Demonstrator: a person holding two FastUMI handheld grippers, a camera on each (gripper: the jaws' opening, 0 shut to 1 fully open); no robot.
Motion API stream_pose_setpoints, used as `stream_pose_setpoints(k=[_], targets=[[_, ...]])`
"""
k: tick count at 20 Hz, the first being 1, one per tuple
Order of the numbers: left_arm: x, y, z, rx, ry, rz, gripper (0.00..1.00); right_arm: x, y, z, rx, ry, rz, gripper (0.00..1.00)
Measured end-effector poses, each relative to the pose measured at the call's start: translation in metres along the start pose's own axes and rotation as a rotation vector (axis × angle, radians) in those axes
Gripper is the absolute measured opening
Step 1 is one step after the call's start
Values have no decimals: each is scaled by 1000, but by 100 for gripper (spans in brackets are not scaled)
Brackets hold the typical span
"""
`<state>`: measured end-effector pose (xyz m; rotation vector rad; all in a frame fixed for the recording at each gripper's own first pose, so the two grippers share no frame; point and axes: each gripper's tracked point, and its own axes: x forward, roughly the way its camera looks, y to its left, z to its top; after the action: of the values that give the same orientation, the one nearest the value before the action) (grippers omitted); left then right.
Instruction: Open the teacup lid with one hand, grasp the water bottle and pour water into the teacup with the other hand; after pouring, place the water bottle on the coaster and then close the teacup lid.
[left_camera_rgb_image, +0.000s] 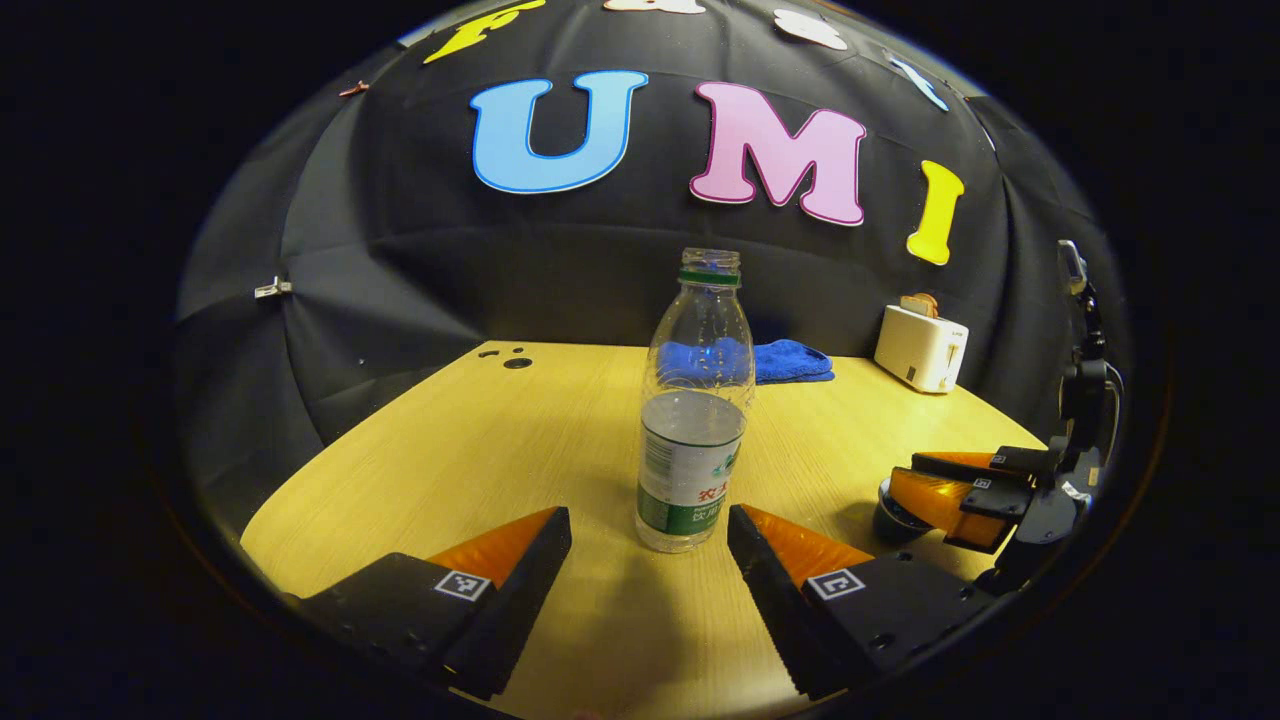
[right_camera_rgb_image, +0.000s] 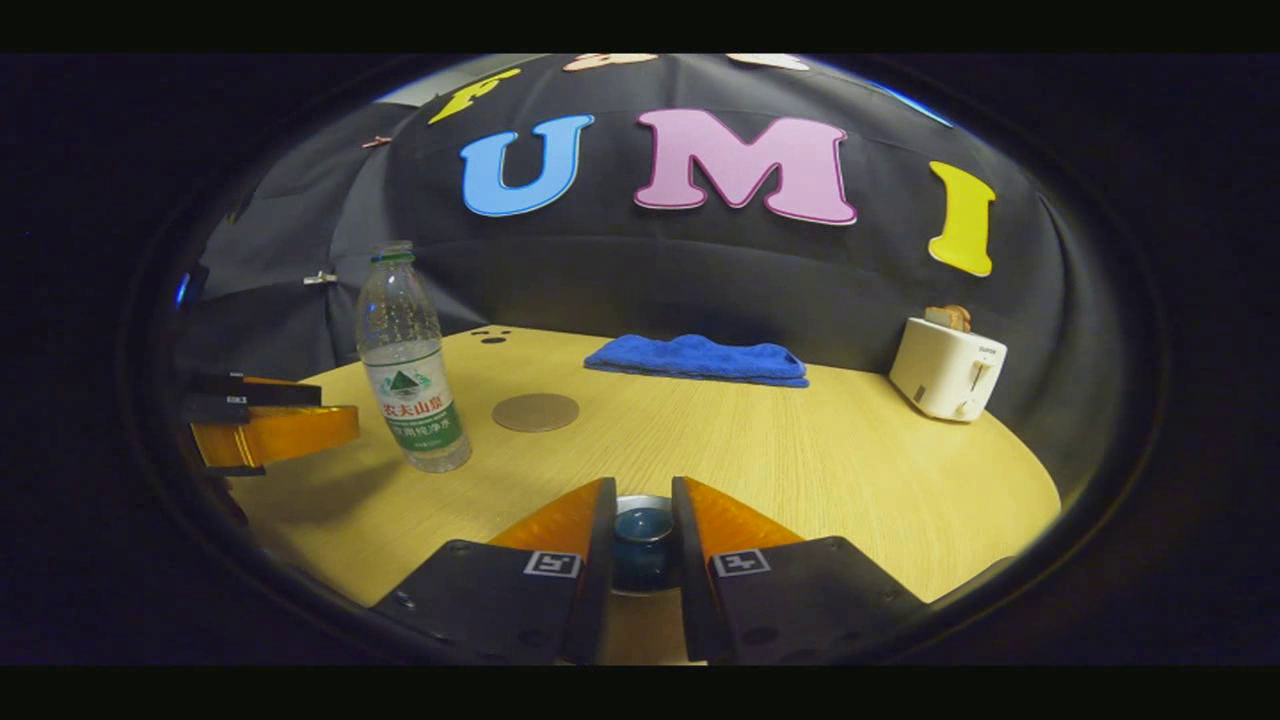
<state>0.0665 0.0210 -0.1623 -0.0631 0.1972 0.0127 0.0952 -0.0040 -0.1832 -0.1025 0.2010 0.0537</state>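
An uncapped plastic water bottle (left_camera_rgb_image: 692, 440), partly full, stands upright on the wooden table (left_camera_rgb_image: 480, 450). My left gripper (left_camera_rgb_image: 648, 515) is open, its fingertips on either side of the bottle's base without touching it. In the right gripper view the bottle (right_camera_rgb_image: 410, 370) stands at the left, with the left gripper (right_camera_rgb_image: 330, 410) beside it and a round brown coaster (right_camera_rgb_image: 535, 412) just behind it to the right. My right gripper (right_camera_rgb_image: 643, 490) is shut on the blue knob of the teacup lid (right_camera_rgb_image: 643, 530). The left gripper view shows the right gripper (left_camera_rgb_image: 905, 475) over the dark teacup (left_camera_rgb_image: 890, 522).
A folded blue cloth (right_camera_rgb_image: 700, 358) lies at the back of the table. A white toaster (right_camera_rgb_image: 945, 370) stands at the back right. The table's curved front edge runs close under both grippers.
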Motion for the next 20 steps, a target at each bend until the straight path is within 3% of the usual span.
stream_pose_setpoints(k=[1, 2, 4, 7, 8, 13, 14, 15, 16, 17, 18, 20], targets=[[0, 0, -3, 0, 1, 2, 99, 0, 0, 1, 4, 6, 5, 33], [0, 1, -3, -1, 2, 5, 99, -1, 1, 0, 6, 10, 13, 26], [0, 2, -2, -4, 0, 6, 99, -3, 1, 1, 5, 15, 23, 30], [1, 1, -1, 1, -7, -4, 99, -4, 0, 3, 9, 29, 39, 22], [1, -1, -1, 9, -8, -12, 99, -4, 0, 4, 18, 30, 41, 28], [11, -9, 3, 44, -21, -58, 99, -9, -1, 24, 33, 8, 48, 28], [16, -12, 6, 41, -25, -70, 99, -9, 0, 28, 40, 6, 50, 33], [22, -15, 7, 39, -28, -81, 99, -10, -2, 32, 44, 3, 49, 22], [29, -16, 9, 38, -37, -85, 99, -11, -3, 35, 47, 0, 48, 33], [36, -17, 12, 37, -47, -88, 99, -12, -5, 39, 49, -3, 45, 22], [43, -19, 17, 40, -63, -96, 99, -13, -8, 43, 51, -6, 43, 28], [59, -25, 23, 60, -82, -117, 99, -17, -13, 49, 59, -10, 37, 22]])
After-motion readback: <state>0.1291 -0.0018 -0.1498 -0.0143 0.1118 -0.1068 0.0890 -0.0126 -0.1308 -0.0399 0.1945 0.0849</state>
